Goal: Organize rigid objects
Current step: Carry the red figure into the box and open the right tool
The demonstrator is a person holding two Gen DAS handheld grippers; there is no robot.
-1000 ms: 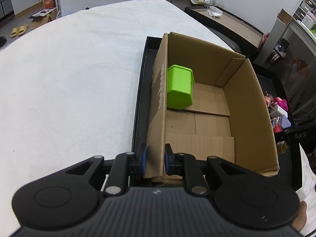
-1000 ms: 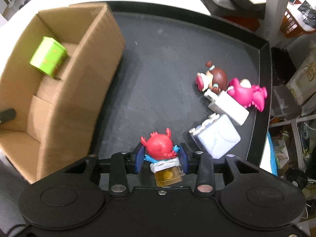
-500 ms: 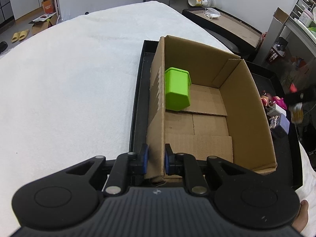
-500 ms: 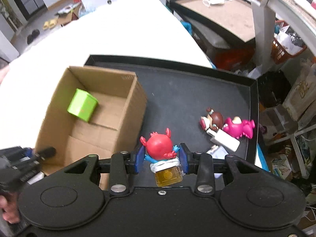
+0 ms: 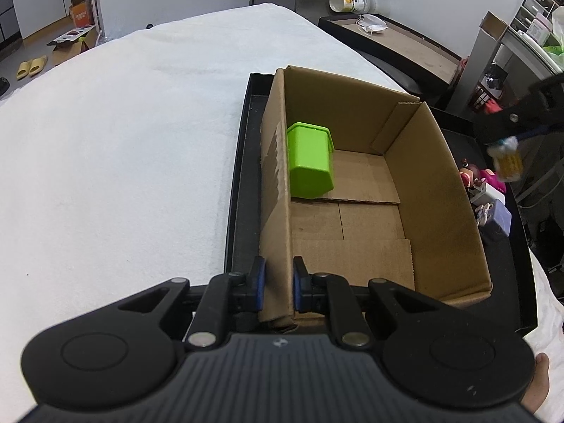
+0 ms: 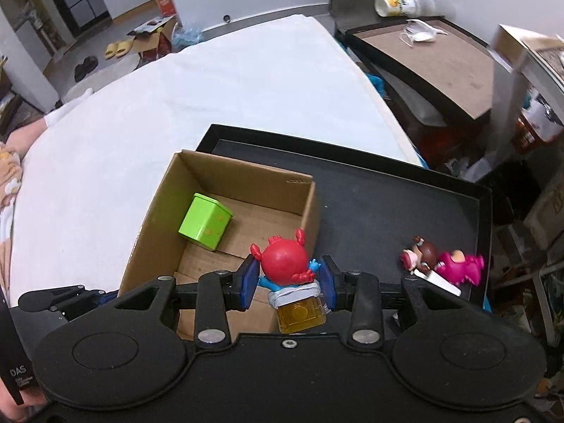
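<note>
An open cardboard box (image 5: 433, 194) (image 6: 158, 218) stands at the left end of a black tray (image 6: 387, 190) (image 5: 239, 183). A green cube-shaped container (image 5: 310, 160) (image 6: 205, 225) lies inside it against the left wall. My left gripper (image 5: 276, 283) is shut on the near end of that wall, one pad on each side. My right gripper (image 6: 287, 282) is shut on a red crab figurine with a yellow base (image 6: 285, 264), held above the box's right wall. In the left wrist view that figurine (image 5: 507, 158) hangs at the far right.
On the right of the tray lie a brown-haired doll (image 6: 419, 255), a pink figure (image 6: 461, 268), a white block (image 5: 484, 192) and a lilac block (image 5: 500, 216). White cloth (image 5: 123, 158) covers the table. A second tray with a cup (image 6: 398, 5) stands behind.
My right gripper has risen with the red figurine and drifted left, from low over the tray floor to above the box's right wall. The left gripper has kept its hold on the box.
</note>
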